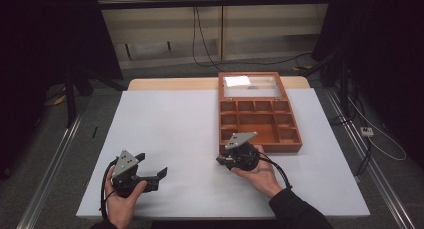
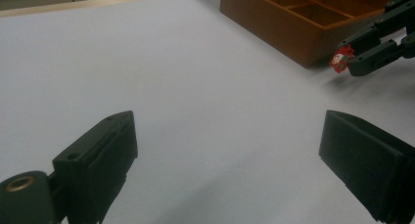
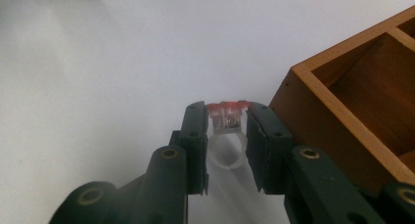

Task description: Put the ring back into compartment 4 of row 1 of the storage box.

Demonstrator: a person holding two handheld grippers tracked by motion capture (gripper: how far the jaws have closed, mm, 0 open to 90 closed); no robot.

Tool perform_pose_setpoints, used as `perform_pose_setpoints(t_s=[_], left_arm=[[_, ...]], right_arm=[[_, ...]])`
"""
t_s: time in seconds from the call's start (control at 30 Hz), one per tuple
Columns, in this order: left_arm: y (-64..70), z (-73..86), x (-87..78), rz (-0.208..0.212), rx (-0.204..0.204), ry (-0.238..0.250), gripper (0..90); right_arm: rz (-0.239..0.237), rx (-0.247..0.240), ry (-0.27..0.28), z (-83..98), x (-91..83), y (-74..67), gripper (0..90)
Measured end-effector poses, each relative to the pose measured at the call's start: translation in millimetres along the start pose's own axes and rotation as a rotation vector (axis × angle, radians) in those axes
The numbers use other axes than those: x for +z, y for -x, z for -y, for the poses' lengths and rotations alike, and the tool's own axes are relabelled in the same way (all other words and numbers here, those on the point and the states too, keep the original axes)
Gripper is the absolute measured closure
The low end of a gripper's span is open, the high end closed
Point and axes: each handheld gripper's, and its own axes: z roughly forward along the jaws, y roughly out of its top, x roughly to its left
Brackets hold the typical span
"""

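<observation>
A small ring point(image 3: 224, 122) with a red top and a clear band is pinched between the jaws of my right gripper point(image 3: 226, 111), which is shut on it. That gripper point(image 1: 220, 160) hovers just off the front left corner of an open wooden compartment box point(image 1: 261, 147). From the left gripper view, the ring point(image 2: 341, 57) shows red at the tip of the right gripper point(image 2: 353, 62), close beside the box wall point(image 2: 293, 31). My left gripper point(image 1: 152, 164) is open near the table's front left, over the bare white surface, jaws wide apart point(image 2: 227, 136) and empty.
The box's glass lid point(image 1: 252, 85) lies open flat behind it, toward the table's far edge. The white table top point(image 1: 170, 119) spreads wide to the left of the box. Cables run across the floor beyond the table.
</observation>
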Motion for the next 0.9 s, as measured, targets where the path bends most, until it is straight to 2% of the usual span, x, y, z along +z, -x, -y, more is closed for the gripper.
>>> perform_pose_setpoints(t_s=[0.5,0.9], left_arm=[[-0.5,-0.1,-0.6,0.004,-0.001,0.001,7.3],[-0.6,-0.1,0.2,0.005,-0.002,0.000,7.3]], right_arm=[[-0.004,0.024,0.029,5.2,-17.3,0.7,70.3],[0.016,0.033,0.048,10.8,-34.6,5.5,70.3]])
